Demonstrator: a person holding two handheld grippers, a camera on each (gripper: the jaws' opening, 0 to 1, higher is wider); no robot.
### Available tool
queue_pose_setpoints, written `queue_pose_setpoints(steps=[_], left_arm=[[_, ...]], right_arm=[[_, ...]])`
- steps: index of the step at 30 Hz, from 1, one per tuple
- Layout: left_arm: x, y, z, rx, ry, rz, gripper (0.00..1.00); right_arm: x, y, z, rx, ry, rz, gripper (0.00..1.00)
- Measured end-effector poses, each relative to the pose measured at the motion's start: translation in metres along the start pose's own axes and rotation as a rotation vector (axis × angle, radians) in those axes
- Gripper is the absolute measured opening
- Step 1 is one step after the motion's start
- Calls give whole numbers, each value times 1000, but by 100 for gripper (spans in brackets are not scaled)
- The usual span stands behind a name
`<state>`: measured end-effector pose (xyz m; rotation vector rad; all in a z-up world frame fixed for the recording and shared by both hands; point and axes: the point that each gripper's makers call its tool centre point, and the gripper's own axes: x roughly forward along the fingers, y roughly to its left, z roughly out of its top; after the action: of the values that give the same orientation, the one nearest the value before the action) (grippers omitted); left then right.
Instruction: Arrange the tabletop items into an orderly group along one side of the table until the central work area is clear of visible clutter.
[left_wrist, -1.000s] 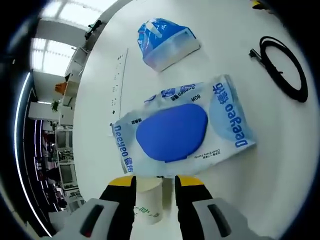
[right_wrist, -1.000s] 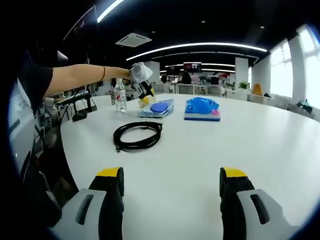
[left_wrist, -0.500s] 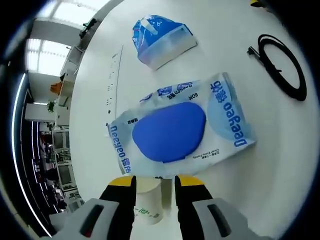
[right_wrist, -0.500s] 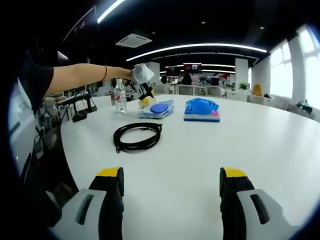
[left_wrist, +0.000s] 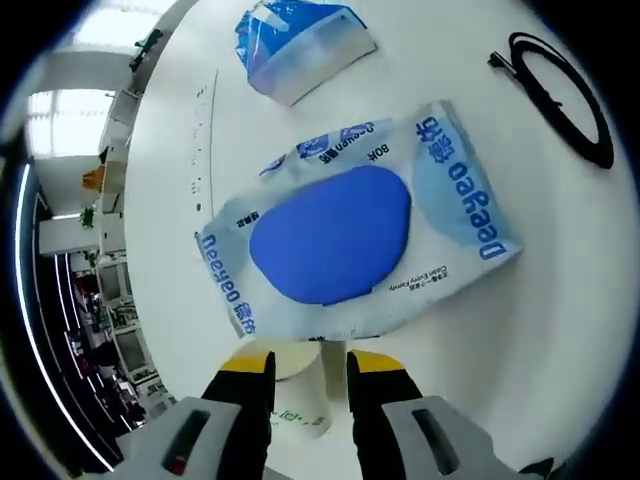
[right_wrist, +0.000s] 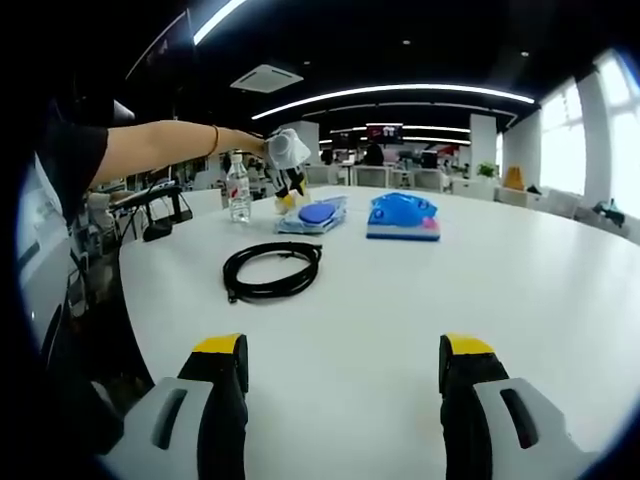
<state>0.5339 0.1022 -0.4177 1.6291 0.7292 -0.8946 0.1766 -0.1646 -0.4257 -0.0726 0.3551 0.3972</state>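
In the left gripper view my left gripper (left_wrist: 310, 362) looks down at the white table (left_wrist: 560, 300), shut on a white paper cup (left_wrist: 302, 402) between its yellow-tipped jaws. Just beyond the cup lies a wet-wipes pack (left_wrist: 350, 235) with a blue lid. Farther off are a blue tissue pack (left_wrist: 295, 45) and a coiled black cable (left_wrist: 560, 90). In the right gripper view my right gripper (right_wrist: 345, 360) stands open, low over the table's near part. The cable (right_wrist: 272, 270), wipes pack (right_wrist: 313, 216) and tissue pack (right_wrist: 402, 216) lie ahead. A person's arm (right_wrist: 170, 145) holds the left gripper (right_wrist: 287, 175) above the wipes.
A clear water bottle (right_wrist: 239, 190) stands at the table's far left edge, beside the wipes pack. Office desks, chairs and monitors fill the room behind. A wide bare stretch of white table (right_wrist: 520, 290) lies between my right gripper and the objects.
The left gripper has shifted a little with the cup still in it, so the wipes pack looks slightly larger and higher. The right gripper has stayed put.
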Motion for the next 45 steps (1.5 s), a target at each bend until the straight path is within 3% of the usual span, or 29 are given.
queue_pose_setpoints(steps=[7,10,17,32,40,45], left_arm=[[2,-6,6,37,18,-24,27],[2,-3,4,63,57,-20,26],[4,-1,-4,89,116,-29,18],[8,-2,-2,125,166,-45,0],[8,0,-3,115,171,-47,0],[3,-3,-6,154,199,-72,2]], right_arm=[[0,-1,1,3,-5,-1,74],[-1,-1,0,2,-4,-3,74],[-3,-3,0,6,-3,-5,74],[-4,-7,1,13,-11,-15,73],[-4,-9,1,18,-16,-18,73],[-5,-9,0,20,-11,-19,73]])
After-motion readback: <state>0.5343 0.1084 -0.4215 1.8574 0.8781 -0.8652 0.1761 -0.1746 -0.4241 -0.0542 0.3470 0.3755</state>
